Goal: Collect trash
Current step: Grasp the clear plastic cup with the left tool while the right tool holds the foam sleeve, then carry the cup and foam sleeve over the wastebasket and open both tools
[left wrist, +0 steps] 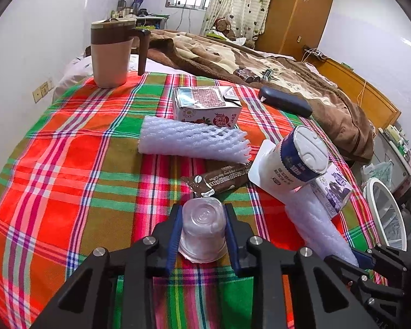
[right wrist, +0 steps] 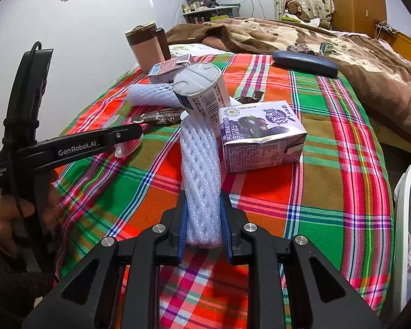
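1. The left gripper point(left wrist: 203, 229) was closed on one clear plastic cup point(left wrist: 202, 230), inverted on the plaid cloth point(left wrist: 68, 164); ribbed blue pads pressed its sides.
2. The right gripper point(right wrist: 204, 223) was clamped on the near end of one white foam net sleeve point(right wrist: 201, 175); a second foam sleeve point(left wrist: 191, 142) lay beyond.
3. Two drink cartons were counted: a purple carton point(right wrist: 260, 134) touching the held sleeve and a red carton point(left wrist: 205, 107).
4. One cylindrical white yoghurt cup point(left wrist: 290, 159) lay tipped; one brown wrapper point(left wrist: 219, 181) lay flat.
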